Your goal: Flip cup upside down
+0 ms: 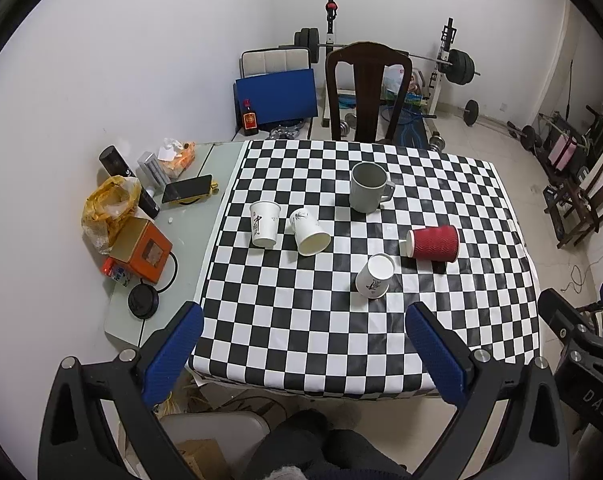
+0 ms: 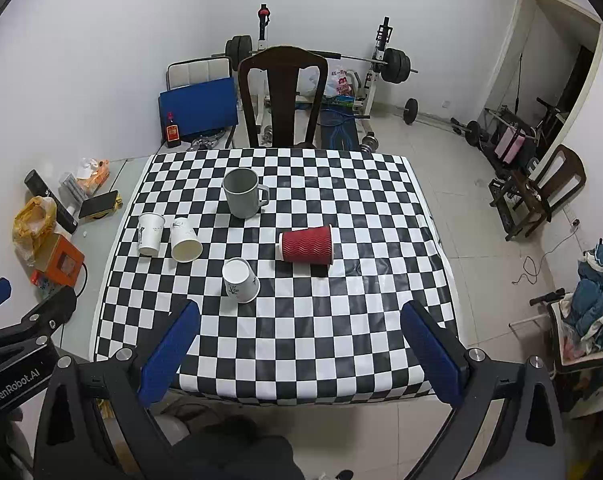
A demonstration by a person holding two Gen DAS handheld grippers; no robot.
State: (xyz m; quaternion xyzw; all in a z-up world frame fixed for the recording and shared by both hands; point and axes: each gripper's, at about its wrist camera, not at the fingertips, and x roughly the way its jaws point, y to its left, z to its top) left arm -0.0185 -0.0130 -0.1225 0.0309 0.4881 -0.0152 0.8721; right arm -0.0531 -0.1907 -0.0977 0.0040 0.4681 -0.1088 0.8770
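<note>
Left gripper, right gripper raised above table edge; jaws released, empty.

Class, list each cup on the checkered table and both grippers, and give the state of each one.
grey mug: upright, mouth up
left paper cup: upright, mouth up
tipped paper cup: on its side
near paper cup: upside down
red cup: on its side
left gripper: open, holding nothing
right gripper: open, holding nothing
</note>
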